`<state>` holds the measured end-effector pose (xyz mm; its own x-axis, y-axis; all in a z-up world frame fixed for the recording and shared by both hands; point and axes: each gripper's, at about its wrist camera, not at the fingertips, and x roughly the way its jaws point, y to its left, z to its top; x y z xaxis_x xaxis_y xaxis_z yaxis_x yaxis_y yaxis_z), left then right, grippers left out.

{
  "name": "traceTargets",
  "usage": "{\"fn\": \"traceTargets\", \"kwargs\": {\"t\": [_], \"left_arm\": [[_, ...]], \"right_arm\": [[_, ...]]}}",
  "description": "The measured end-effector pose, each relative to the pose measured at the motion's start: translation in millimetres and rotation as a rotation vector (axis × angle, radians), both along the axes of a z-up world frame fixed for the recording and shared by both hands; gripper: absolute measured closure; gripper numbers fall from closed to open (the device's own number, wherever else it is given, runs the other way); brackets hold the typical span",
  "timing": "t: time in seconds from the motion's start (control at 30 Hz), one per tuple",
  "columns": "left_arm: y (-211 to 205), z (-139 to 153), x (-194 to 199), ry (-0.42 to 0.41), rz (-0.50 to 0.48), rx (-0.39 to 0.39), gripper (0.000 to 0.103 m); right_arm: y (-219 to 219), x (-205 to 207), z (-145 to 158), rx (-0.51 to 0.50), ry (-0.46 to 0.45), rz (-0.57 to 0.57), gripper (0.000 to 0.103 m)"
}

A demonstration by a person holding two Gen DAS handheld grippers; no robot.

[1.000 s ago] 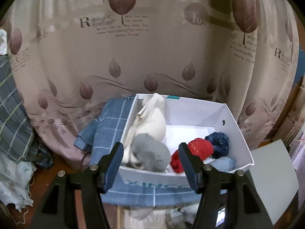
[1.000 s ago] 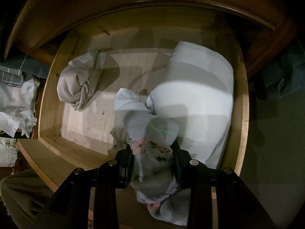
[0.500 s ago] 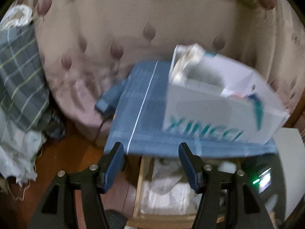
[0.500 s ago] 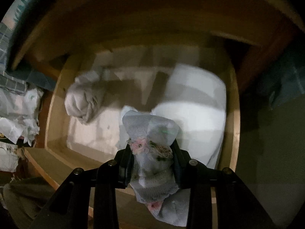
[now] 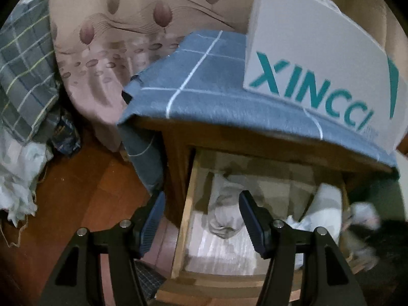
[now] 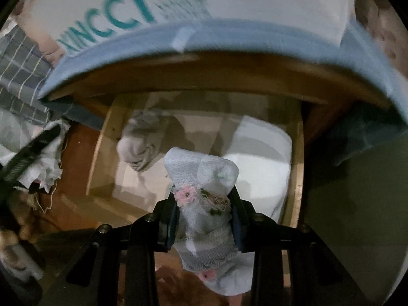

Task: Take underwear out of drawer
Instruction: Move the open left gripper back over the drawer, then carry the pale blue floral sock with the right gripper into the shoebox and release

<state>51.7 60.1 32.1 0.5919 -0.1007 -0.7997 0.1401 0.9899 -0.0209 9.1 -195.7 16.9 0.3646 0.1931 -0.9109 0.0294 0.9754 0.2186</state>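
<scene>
My right gripper is shut on a pale grey-blue piece of underwear trimmed with pink lace flowers, held above the open wooden drawer. Inside the drawer lie a crumpled grey garment and a folded white cloth. My left gripper stands open and empty over the drawer's left wall, with the grey garment just beyond its right finger. The held underwear shows as a blur at the right edge of the left wrist view.
A white box with teal lettering sits on a blue checked cloth covering the cabinet top above the drawer. A leaf-print curtain hangs behind. Checked fabric and white rags lie on the wooden floor at left.
My left gripper has sunk from the level of the box opening to just above the drawer. My right gripper has risen, lifting the underwear clear of the drawer.
</scene>
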Motion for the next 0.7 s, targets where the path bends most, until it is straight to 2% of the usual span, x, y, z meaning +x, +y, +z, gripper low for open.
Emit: {"fn": "traceTargets", "kwargs": {"t": [0.1,0.23,0.3,0.4,0.57,0.7], "left_arm": [[1,-4,2,0.001,-0.001,0.024,0.041],[8,-5,6,0.018,0.023,-0.011,0.041],[13,-2,6,0.0,0.045,-0.022,0.041],[18,-5,8,0.014,0.064,-0.022,0.041],[15,-6,9,0.017,0.049,-0.002,0.041],[15,-6,9,0.024,0.041,-0.013,0.041]], "right_arm": [[4,-5,28,0.002,-0.024,0.032,0.07],[9,-11,70,-0.006,-0.064,0.055,0.07],[9,-14,90,0.004,-0.087,0.064,0.07],[13,-13,133,0.0,-0.148,0.072,0.07],[14,2,192,-0.048,-0.251,0.054,0.07],[9,26,222,-0.07,-0.286,0.031,0.07]]}}
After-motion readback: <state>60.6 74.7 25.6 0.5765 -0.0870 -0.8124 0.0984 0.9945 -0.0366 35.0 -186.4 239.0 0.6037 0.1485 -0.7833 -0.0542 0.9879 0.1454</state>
